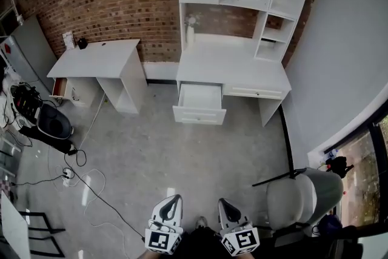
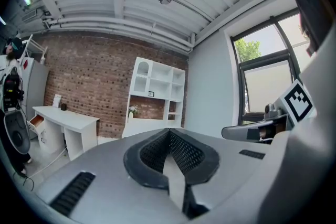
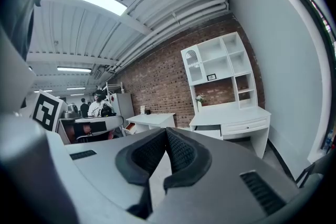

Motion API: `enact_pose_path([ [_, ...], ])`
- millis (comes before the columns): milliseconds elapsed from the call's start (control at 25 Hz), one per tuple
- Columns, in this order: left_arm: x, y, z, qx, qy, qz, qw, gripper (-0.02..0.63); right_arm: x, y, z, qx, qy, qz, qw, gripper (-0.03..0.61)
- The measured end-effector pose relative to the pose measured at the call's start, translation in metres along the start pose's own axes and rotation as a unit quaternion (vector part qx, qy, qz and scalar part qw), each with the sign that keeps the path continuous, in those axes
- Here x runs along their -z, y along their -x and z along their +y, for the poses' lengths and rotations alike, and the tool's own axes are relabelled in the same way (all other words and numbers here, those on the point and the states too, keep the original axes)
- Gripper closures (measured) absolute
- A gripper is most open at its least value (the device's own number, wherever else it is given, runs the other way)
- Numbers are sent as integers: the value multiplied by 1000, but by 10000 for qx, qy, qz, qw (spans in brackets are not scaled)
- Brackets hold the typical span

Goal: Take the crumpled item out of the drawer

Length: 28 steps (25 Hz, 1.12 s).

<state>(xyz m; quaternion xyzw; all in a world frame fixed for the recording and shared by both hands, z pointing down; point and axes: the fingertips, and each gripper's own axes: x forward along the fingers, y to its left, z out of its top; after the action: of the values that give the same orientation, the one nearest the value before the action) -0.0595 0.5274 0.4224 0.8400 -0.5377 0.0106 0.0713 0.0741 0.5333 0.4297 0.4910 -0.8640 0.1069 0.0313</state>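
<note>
The white desk with a hutch stands against the brick wall across the room. Its left drawer is pulled open, and I see only a pale inside, no crumpled item. Both grippers hang at the bottom of the head view, far from the desk and pointing toward it. My left gripper is shut, its ribbed pads meeting at the tip with nothing between them. My right gripper is shut and empty too. The open drawer also shows small in the right gripper view.
A second white desk stands at the left, with a small open drawer unit beside it. A grey chair sits close on my right, with a black stand leg near it. Cables trail over the concrete floor at the left.
</note>
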Motion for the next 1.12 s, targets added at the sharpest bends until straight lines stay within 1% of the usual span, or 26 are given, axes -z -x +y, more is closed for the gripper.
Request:
enact_pose_path([
  [200, -4, -30, 7, -150, 50, -24, 9999, 589, -5, -26, -23, -123, 79, -32, 9999, 565],
  [400, 2, -69, 29, -83, 57, 49, 9999, 589, -4, -65, -43, -69, 44, 32, 10000, 565],
  [640, 2, -146, 91, 119, 115, 135, 9998, 589, -19, -154, -68, 180, 83, 16, 9998, 565],
  [800, -13, -199, 133, 390, 27, 14, 9992, 589, -40, -218, -85, 399, 82, -38, 9992, 565],
  [920, -21, -230, 154, 537, 87, 38, 9985, 589, -56, -254, -93, 474, 49, -81, 9988, 565],
  [1120, -27, -282, 180, 571, 120, 176, 9981, 589, -77, -311, -120, 448, 3, -74, 9990, 565],
])
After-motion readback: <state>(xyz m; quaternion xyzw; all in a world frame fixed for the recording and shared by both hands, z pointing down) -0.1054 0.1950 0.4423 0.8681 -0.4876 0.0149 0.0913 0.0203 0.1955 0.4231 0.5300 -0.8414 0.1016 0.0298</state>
